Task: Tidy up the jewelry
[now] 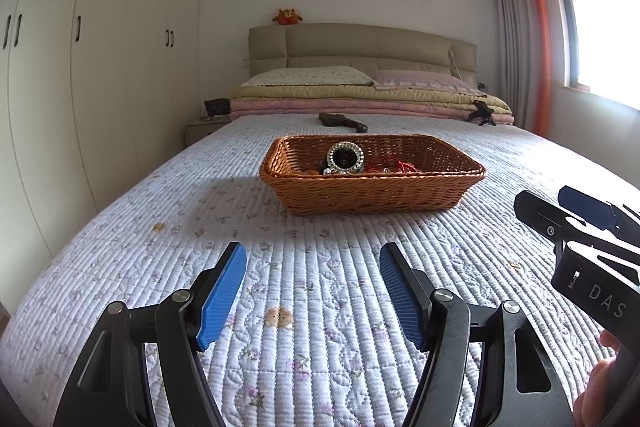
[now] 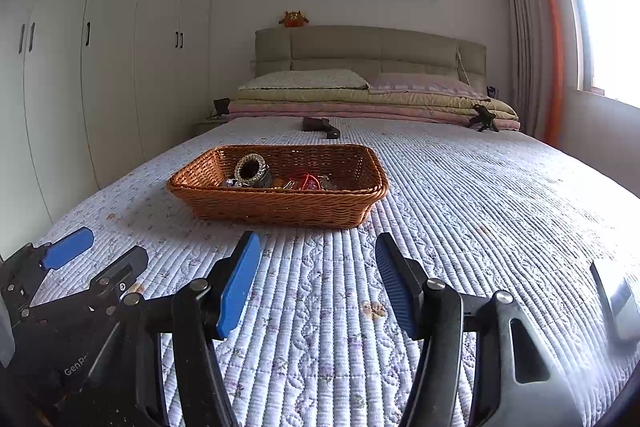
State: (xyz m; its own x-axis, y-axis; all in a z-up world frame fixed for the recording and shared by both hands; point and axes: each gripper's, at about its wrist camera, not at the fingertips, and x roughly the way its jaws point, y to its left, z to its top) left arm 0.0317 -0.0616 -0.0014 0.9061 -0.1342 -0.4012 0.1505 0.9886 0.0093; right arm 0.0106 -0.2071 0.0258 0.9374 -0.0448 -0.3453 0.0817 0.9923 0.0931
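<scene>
Left tool (image 1: pixel 313 291) released | right tool (image 2: pixel 318 281) released | basket (image 1: pixel 372 191) ahead, jewelry (image 1: pixel 345 158) seemingly inside

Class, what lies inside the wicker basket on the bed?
Inside the basket: a beaded ring-shaped piece, red jewelry, small silvery bits. The near wall hides whatever lies lower.

Left hand-held gripper (image 1: pixel 313 291) open above the quilt (image 1: pixel 320 327); wicker basket (image 1: pixel 372 193) ahead holds jewelry (image 1: pixel 345 158).
</scene>
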